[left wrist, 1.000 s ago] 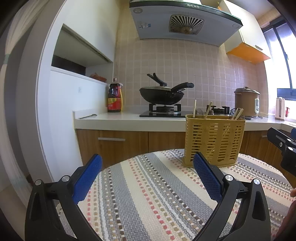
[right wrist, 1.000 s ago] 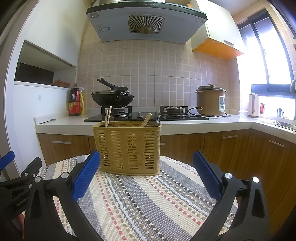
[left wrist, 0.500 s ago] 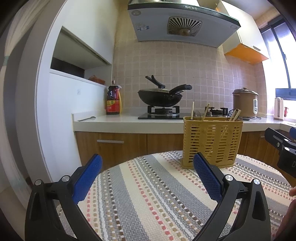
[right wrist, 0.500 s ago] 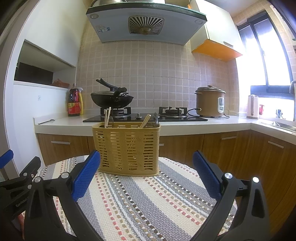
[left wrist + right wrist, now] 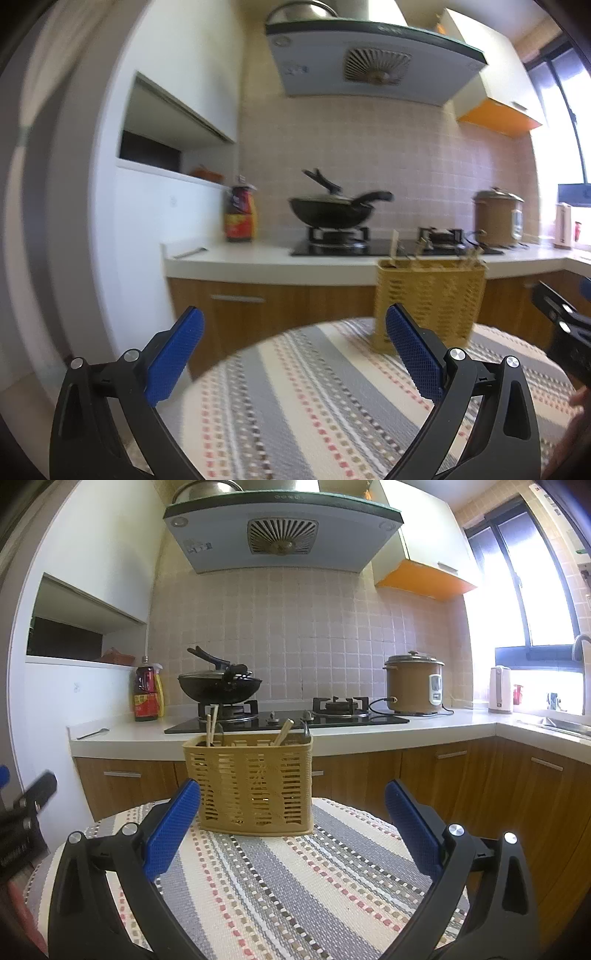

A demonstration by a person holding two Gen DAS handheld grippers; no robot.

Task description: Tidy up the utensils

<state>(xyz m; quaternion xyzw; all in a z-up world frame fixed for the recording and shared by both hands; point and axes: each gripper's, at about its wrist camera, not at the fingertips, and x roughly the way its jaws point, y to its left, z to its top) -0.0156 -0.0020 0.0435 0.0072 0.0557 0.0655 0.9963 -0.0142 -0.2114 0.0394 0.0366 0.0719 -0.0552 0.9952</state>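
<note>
A yellow slatted utensil basket (image 5: 253, 782) stands upright on the striped round table (image 5: 295, 886), with wooden chopsticks (image 5: 211, 728) and other utensil handles sticking out of its top. In the left wrist view the basket (image 5: 428, 295) is blurred, at the table's far right. My right gripper (image 5: 291, 830) is open and empty, just in front of the basket. My left gripper (image 5: 293, 354) is open and empty, over the table's left part, left of the basket. Each gripper shows at the edge of the other's view.
Behind the table runs a white kitchen counter (image 5: 351, 734) with a gas hob, a black wok (image 5: 219, 688), a sauce bottle (image 5: 147, 694), a rice cooker (image 5: 413, 683) and a kettle (image 5: 500, 688). A range hood hangs above. Wooden cabinets stand below the counter.
Both views have tilted upward and drawn back slightly; the basket sits lower in both. The left wrist view is now motion-blurred. Both grippers stay open and empty.
</note>
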